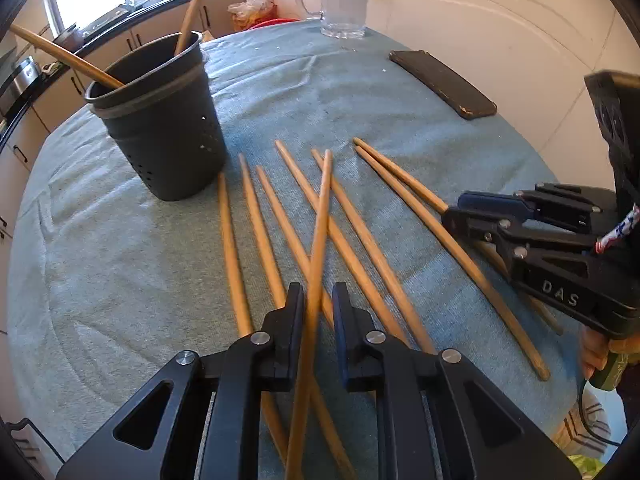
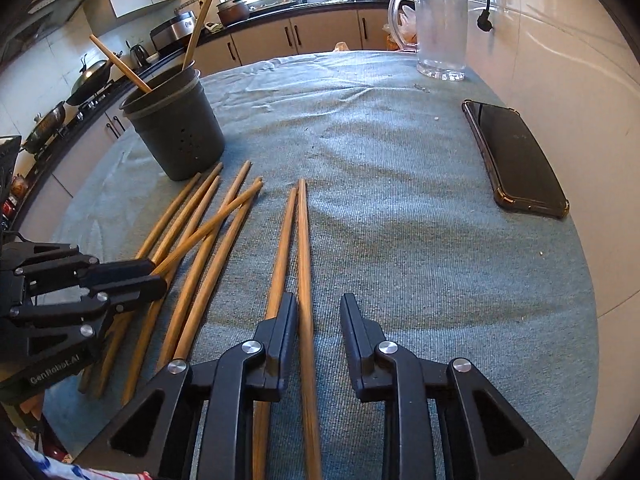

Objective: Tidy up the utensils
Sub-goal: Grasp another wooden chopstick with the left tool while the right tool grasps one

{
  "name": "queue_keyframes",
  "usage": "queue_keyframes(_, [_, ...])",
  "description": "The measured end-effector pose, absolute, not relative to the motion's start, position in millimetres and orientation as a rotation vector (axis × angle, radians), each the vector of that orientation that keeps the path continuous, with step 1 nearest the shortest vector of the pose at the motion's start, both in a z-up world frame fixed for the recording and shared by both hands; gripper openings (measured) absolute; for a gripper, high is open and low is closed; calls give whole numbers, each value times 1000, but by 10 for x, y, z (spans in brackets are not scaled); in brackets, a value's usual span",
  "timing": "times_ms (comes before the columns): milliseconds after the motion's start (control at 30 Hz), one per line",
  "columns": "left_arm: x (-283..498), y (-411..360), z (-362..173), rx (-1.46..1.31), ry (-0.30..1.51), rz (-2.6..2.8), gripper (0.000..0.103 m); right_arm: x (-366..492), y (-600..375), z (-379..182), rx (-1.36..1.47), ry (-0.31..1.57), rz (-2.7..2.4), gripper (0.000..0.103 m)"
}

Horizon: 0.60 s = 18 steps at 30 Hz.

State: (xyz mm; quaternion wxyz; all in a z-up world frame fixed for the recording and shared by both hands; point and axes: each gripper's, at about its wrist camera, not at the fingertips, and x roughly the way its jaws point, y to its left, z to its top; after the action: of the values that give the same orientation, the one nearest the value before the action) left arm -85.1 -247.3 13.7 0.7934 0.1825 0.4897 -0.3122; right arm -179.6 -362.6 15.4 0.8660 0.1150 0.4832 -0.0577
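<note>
We cannot see the lower parts of the two wooden chopsticks (image 2: 200, 12) standing inside the dark grey perforated plastic holder (image 2: 176, 128). The thick ends of several loose wooden chopsticks (image 1: 256, 236) pass under the left hand-held gripper (image 1: 318, 300) and out of frame. The clear glass pitcher (image 1: 344, 0) is cropped at the top edge.
</note>
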Motion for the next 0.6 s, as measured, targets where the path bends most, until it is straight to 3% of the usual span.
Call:
queue_keyframes(100, [-853,-2461,165,381,1043,-646,7,-1790,-3636,152,257,1014,-133,7])
queue_keyframes(400, [-671,-1765,555,71,1051,-613,7,-1975,-3820,157,338,1017,-160,7])
queue_keyframes(600, [-504,-1250,256,33,1148,-443,7,-2122,-3921,173,333,1040,-188,8])
